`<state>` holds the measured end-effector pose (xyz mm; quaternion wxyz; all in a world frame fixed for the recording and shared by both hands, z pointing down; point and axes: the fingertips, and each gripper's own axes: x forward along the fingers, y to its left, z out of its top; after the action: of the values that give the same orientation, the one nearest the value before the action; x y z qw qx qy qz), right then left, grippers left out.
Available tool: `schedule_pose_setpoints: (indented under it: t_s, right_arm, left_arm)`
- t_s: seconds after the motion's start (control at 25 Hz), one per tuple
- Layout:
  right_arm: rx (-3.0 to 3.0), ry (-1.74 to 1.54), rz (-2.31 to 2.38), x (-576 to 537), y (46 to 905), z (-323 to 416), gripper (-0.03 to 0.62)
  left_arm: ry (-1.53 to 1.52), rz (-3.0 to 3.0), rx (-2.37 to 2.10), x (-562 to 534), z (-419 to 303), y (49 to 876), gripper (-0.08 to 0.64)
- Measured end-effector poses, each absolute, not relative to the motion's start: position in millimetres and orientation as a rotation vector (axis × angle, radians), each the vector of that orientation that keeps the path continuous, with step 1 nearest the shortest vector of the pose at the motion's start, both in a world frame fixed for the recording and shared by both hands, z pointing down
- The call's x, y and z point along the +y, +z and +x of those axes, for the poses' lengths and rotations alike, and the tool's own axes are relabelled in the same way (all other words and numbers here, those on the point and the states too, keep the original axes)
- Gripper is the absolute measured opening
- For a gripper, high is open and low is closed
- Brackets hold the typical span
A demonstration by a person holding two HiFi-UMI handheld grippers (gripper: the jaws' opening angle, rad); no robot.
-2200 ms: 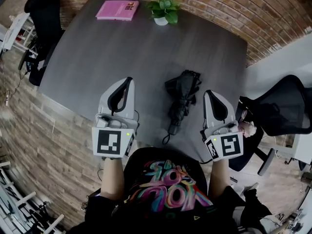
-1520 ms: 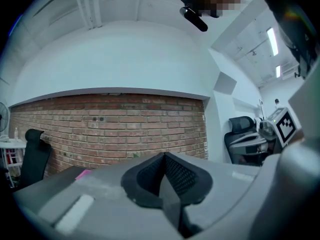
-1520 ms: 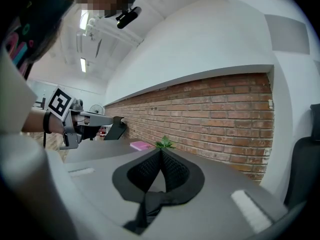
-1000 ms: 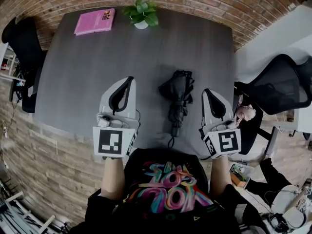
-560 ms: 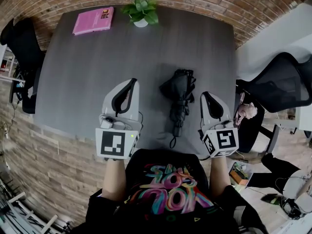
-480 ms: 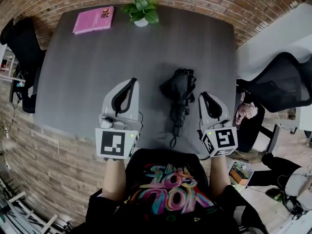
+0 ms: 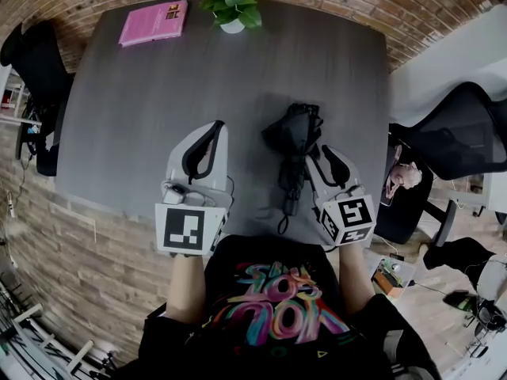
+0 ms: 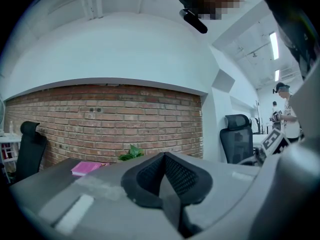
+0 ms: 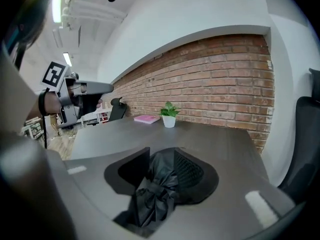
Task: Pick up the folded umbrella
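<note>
The folded black umbrella lies on the dark grey table, handle and strap toward the near edge. My right gripper has come down at its right side. In the right gripper view the bunched fabric of the umbrella fills the gap of the right gripper, whose jaws have just been opening and stand apart around it. The right pad is close beside the fabric. My left gripper hovers left of the umbrella, apart from it. The left gripper view shows the left gripper shut on nothing.
A pink book and a small potted plant sit at the table's far edge by the brick wall. Black office chairs stand at the right and far left. A person stands far off in the left gripper view.
My right gripper has sunk and shifted left toward the umbrella; its jaws, shut before, now stand apart around the fabric. The left gripper has stayed put.
</note>
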<state>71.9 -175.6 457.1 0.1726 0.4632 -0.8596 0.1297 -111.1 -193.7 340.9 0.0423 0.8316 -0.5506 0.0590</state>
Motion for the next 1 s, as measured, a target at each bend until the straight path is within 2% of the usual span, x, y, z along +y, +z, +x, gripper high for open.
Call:
schedule_pose_setpoints:
  t_s: [0.24, 0.48, 0.84, 1.0]
  right_arm:
    - [-2.407, 0.4, 1.261, -175, 485, 65, 0.244]
    - [-2.349, 0.486, 1.234, -181, 515, 65, 0.324]
    - [-2.267, 0.633, 1.221, -195, 556, 61, 0.391]
    - [-2.209, 0.658, 1.222, -202, 574, 62, 0.4]
  left_arm:
    - [0.169, 2.541, -1.688, -194, -111, 340, 0.002]
    - [0.177, 2.534, -1.702, -193, -113, 339, 0.002]
    - [0.202, 2.506, -1.733, -192, -118, 344, 0.002]
    - [0.213, 2.49, -1.751, -190, -122, 347, 0.002]
